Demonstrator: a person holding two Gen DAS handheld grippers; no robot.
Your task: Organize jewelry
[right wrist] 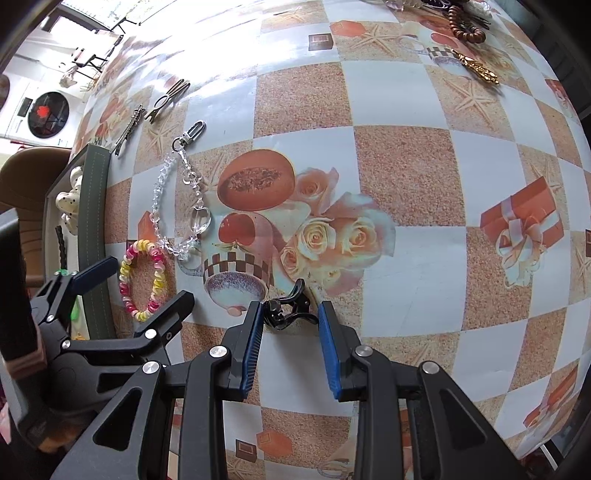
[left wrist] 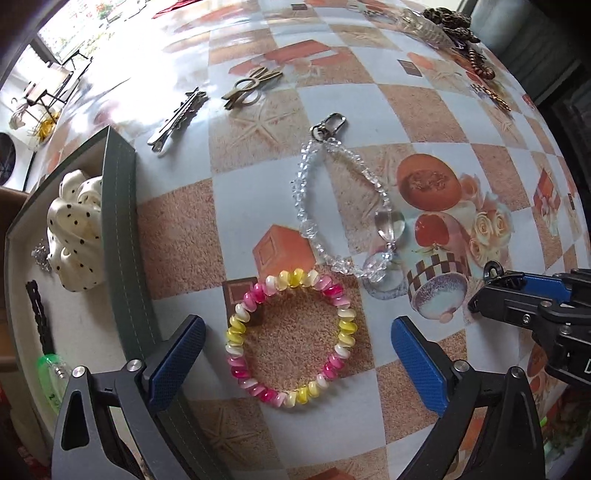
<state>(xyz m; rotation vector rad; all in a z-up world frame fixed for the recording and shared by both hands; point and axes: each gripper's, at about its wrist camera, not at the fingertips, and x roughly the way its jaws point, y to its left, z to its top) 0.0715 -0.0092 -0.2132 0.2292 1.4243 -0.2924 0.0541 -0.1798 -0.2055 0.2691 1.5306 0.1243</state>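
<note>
A pink, yellow and white spiral hair tie (left wrist: 291, 338) lies on the tablecloth between the open fingers of my left gripper (left wrist: 297, 345); it also shows in the right wrist view (right wrist: 142, 278). A clear bead chain with a metal clasp (left wrist: 343, 206) lies just beyond it. A grey jewelry box (left wrist: 122, 236) at the left holds a dotted cream scrunchie (left wrist: 75, 236) and a black clip (left wrist: 38, 317). My right gripper (right wrist: 290, 317) is shut on a small black claw clip (right wrist: 286, 308), held just above the table.
A silver hair clip (left wrist: 177, 120) and a bronze clip (left wrist: 251, 86) lie further back. More hair ties and ornaments (left wrist: 454, 26) sit at the far right; a brown spiral tie (right wrist: 467, 27) and a gold clip (right wrist: 478, 68) show in the right wrist view.
</note>
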